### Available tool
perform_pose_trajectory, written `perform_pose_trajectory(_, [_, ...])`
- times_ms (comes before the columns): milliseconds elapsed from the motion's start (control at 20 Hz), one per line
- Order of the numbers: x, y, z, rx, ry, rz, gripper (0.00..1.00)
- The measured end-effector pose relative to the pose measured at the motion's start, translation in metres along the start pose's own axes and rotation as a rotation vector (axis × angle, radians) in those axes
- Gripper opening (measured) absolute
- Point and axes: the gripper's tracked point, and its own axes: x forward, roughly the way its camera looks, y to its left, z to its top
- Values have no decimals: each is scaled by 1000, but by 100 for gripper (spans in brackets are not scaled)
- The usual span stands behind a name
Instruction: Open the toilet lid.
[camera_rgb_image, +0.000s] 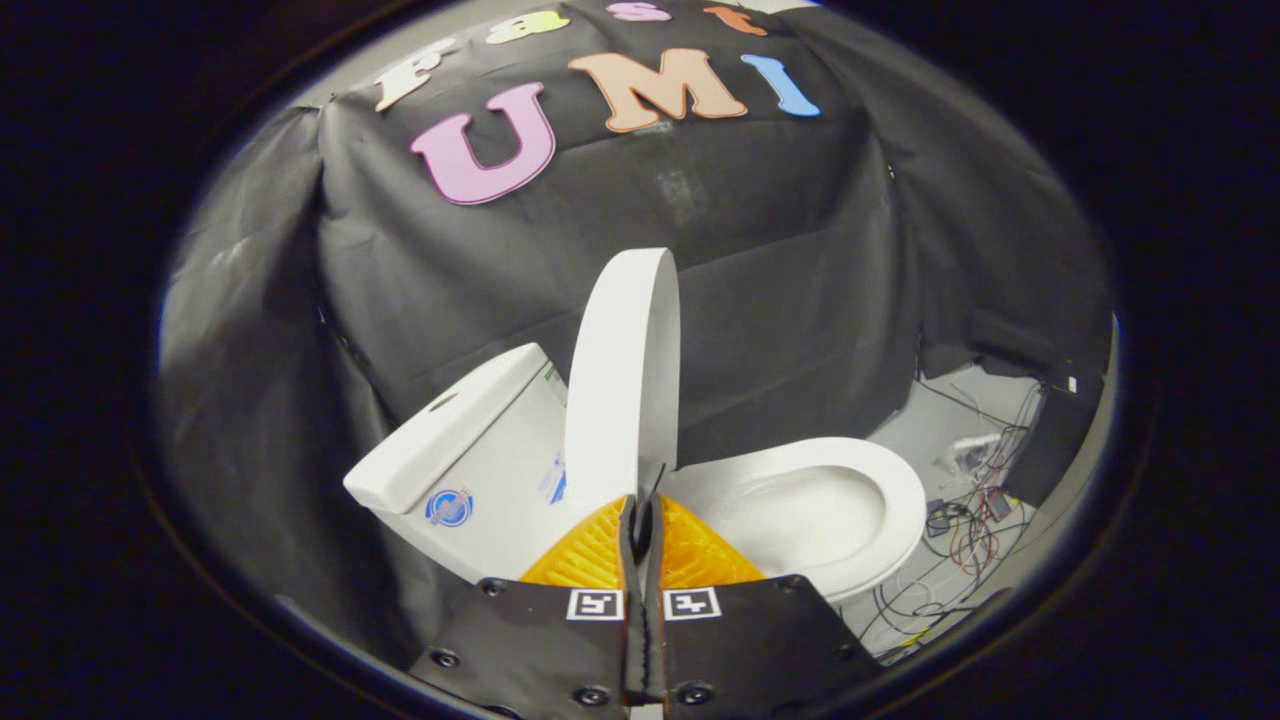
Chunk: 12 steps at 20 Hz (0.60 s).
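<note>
I see the toilet lid (625, 370) standing raised, close to upright, seen nearly edge-on, with its lower edge just ahead of my gripper (641, 500). The gripper's two fingers are drawn together with only a thin slit between them; the lid's bottom edge sits right at their tips, but I cannot tell whether both fingers press on it or merely touch. One toilet (800, 500) is here: the seat ring lies down over the open bowl to the right of the lid, and one cistern (470, 440) stands to the left of the lid. The cistern's front carries a round blue sticker (449, 507) and a second small sticker (553, 480) near the lid; their writing is too small for me to read. Two square black-and-white marker tags (643, 604) sit on the gripper's body, one on each side of the slit. Beyond the bowl, on the floor (950, 430), lies a tangle of cables (965, 530), red and black among them, with some small devices. Black cloth (760, 300) hangs behind everything.
</note>
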Motion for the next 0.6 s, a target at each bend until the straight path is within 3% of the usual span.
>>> perform_pose_trajectory(450, [7, 49, 1, -119, 0, 36, 1])
perform_pose_trajectory(600, [9, 55, 4, -137, -18, 8, 1])
